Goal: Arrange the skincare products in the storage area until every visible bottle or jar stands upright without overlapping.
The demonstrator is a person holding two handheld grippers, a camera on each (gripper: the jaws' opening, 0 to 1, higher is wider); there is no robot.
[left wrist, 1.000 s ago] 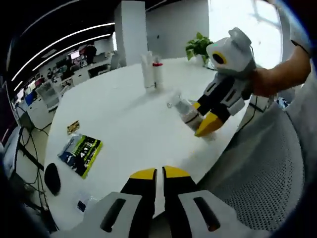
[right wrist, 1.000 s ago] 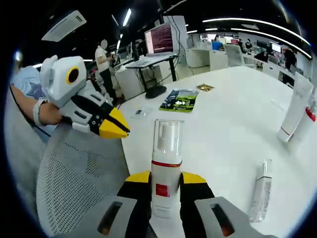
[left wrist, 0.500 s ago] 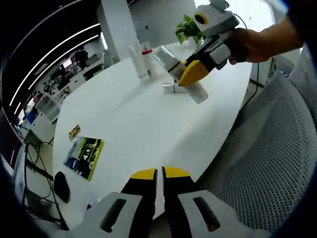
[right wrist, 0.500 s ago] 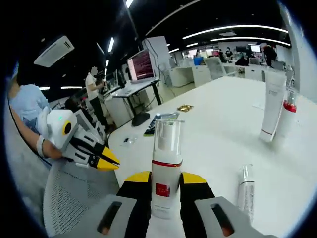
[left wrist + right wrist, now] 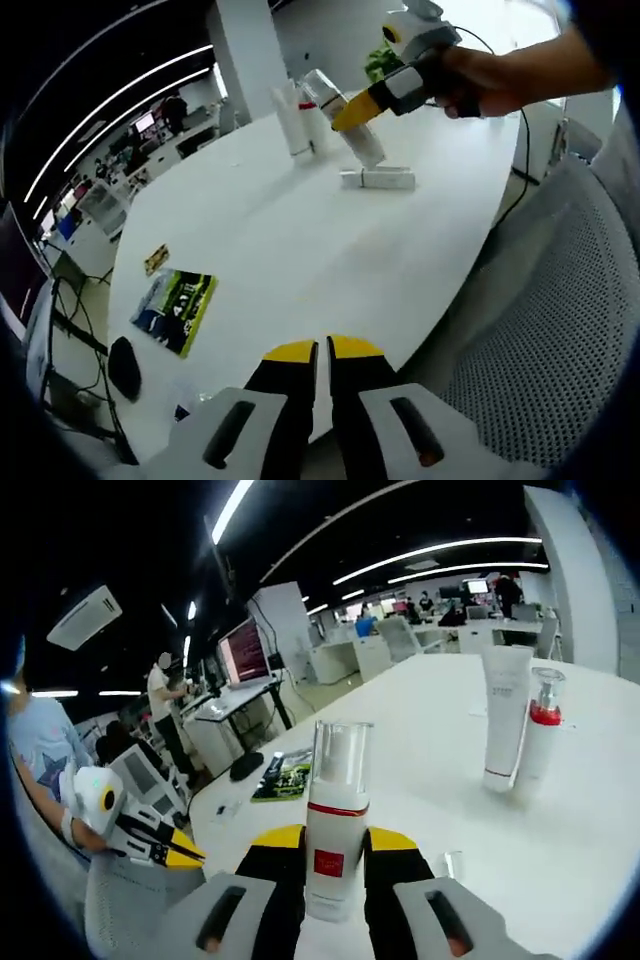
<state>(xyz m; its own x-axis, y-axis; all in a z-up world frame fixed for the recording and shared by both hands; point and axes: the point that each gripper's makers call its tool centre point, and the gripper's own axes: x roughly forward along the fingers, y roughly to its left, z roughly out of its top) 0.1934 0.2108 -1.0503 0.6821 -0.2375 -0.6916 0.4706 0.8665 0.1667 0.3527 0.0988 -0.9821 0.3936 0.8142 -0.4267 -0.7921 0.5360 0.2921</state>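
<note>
Right gripper view: right tool clamps pump bottle; lower it level beside tube, clear of red-collared bottle. Left tool pinched closed, idle.

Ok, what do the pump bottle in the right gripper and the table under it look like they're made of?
Pump bottle: looks like glossy white plastic with a clear, see-through cap and a red band; glass cannot be ruled out. Table: smooth white top with a faint sheen, probably laminate or painted board; the look leaves it open. The right gripper clamps the bottle.

Open-plan office: rows of desks with lit computer monitor, grey mesh office chair, long linear ceiling lights, round white meeting table.
</note>
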